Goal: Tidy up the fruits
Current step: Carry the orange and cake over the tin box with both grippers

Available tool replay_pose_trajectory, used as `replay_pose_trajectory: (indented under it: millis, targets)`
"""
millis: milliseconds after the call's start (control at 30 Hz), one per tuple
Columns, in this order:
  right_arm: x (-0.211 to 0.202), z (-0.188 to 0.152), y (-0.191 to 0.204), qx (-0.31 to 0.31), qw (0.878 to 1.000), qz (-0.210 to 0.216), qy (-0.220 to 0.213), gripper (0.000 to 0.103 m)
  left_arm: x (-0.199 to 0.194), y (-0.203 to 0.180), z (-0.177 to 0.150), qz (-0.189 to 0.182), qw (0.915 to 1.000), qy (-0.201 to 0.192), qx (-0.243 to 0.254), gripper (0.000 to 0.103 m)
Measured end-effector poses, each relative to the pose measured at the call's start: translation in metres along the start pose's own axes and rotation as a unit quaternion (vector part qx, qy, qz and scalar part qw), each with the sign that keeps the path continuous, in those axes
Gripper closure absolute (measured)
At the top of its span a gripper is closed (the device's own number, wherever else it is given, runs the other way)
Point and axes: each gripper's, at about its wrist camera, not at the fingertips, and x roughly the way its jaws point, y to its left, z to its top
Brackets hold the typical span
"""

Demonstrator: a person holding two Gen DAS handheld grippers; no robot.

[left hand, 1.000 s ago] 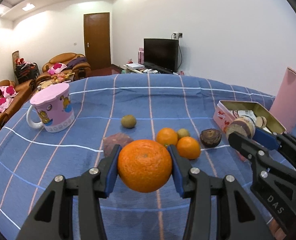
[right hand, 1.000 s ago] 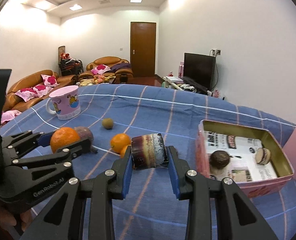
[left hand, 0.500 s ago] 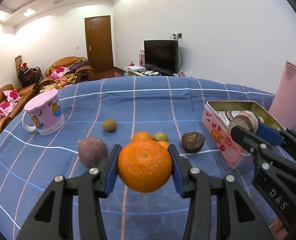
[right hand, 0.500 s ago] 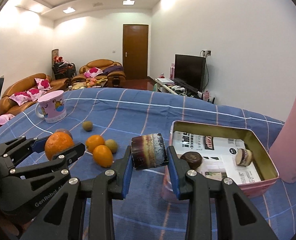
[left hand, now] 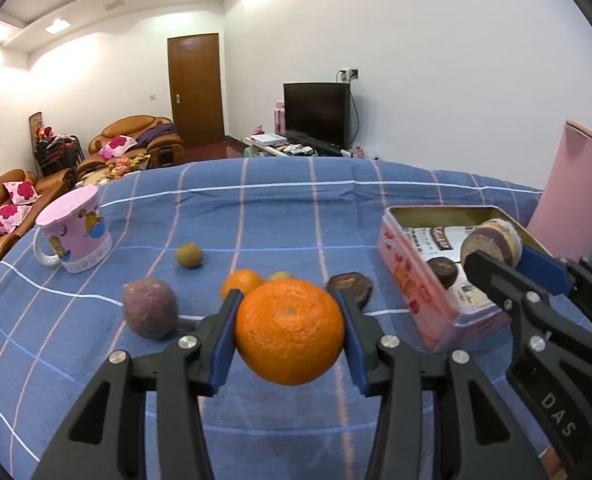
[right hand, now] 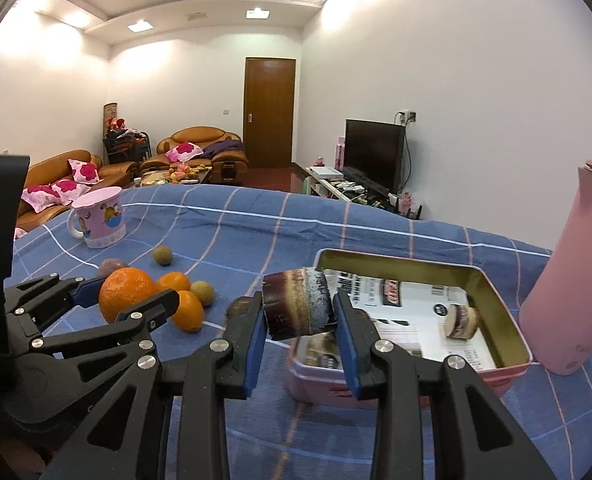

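blue checked cloth [left hand: 280,208], fruit, tin [left hand: 416,276]

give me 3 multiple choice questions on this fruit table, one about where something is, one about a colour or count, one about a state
1. Where does the pink mug stand?
A. inside the tin
B. on the blue checked cloth, away from the tin
C. between the right gripper's fingers

2. What colour is the fruit held by the left gripper?
A. green
B. purple
C. orange

3. What is the state of the right gripper?
A. shut on a brown cylindrical piece
B. wide open and empty
C. resting flat on the cloth

Answers:
1 B: the mug sits on the cloth at the far left, the pink tin at the right.
2 C: an orange fruit sits between the blue pads.
3 A: the brown cylindrical piece is clamped between its pads, by the tin's edge.
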Motion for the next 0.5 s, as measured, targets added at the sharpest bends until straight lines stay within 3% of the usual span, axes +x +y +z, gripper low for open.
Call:
replay_pose_trajectory:
  millis: [500]
  targets:
    - [0.001,0.002,-0.053,0.031,0.999,-0.035,0.002,0.068,0.002,-0.057,0.018,-0.036,0.9992,-0.016,0.013,0.055]
